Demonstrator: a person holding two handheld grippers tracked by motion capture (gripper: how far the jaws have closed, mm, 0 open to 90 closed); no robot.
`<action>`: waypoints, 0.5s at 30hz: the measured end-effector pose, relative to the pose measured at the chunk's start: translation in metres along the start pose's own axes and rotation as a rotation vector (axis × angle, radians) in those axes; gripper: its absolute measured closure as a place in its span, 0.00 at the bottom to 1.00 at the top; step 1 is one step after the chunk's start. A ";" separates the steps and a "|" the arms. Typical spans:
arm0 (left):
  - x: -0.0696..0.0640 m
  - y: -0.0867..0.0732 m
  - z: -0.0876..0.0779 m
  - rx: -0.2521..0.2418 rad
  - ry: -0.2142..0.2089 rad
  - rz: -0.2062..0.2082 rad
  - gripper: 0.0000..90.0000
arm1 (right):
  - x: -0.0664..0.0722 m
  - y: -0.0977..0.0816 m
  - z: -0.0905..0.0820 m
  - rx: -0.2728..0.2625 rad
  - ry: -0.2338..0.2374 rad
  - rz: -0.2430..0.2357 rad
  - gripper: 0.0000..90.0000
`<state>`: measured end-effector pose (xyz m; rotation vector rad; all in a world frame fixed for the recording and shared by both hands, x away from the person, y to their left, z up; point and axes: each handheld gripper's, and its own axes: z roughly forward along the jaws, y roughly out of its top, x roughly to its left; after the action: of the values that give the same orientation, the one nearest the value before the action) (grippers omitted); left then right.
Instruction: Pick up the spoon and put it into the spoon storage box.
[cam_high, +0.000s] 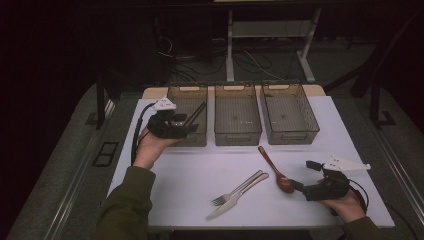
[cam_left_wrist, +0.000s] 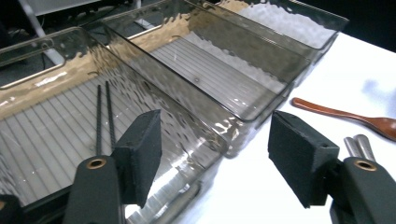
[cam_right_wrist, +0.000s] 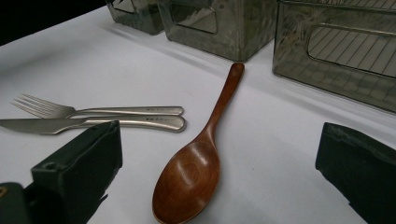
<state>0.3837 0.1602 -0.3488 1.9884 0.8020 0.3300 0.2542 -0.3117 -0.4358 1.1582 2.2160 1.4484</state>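
Two jaws of right gripper wide apart, empty — brown wooden spoon lies on white desk between them, bowl nearest. Steel fork and knife just left. Farther off, left gripper jaws apart, empty, at left smoky plastic bin holding black chopsticks.

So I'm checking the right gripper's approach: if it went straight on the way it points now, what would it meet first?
Most likely the wooden spoon: its bowl lies on the white table between the open jaws of the right gripper, just ahead of them. Farther along that line stand the clear bins, though depth is hard to judge.
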 end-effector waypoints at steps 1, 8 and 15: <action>-0.002 -0.002 -0.001 -0.001 -0.004 0.002 0.35 | 0.000 0.000 0.000 -0.001 0.000 -0.001 0.00; -0.020 -0.024 -0.005 -0.027 -0.021 0.010 0.27 | 0.000 0.000 0.000 -0.001 -0.001 0.000 0.00; -0.038 -0.046 -0.008 -0.057 -0.008 0.035 0.18 | 0.000 0.000 -0.001 -0.002 0.002 -0.001 0.00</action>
<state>0.3327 0.1569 -0.3798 1.9512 0.7452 0.3619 0.2541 -0.3124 -0.4356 1.1551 2.2162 1.4516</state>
